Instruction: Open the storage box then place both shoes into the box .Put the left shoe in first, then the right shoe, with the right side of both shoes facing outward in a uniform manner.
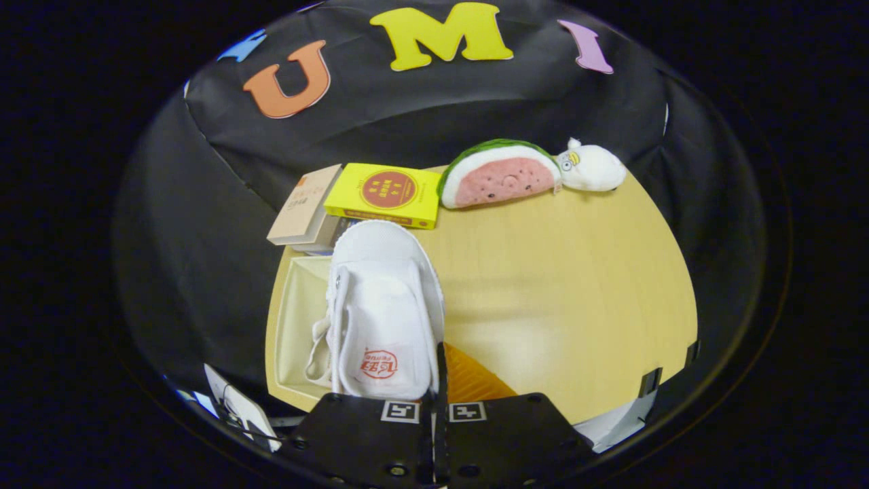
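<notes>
You are holding the white canvas shoe by its heel collar, the hand-held gripper pinched narrow on it, above the open storage box on the desk. Be lowering it level, keeping its right side facing outward.

— How is the light?
— Bright from above. Glare whitens the wooden table ahead of the gripper, whose fingers stand pressed together, and washes out the white shoe.
— Shadows?
— Soft ones beneath the shoe.
— Sharpness?
— Crisp centrally; fisheye bending curves the table's rim, softening outward.
</notes>
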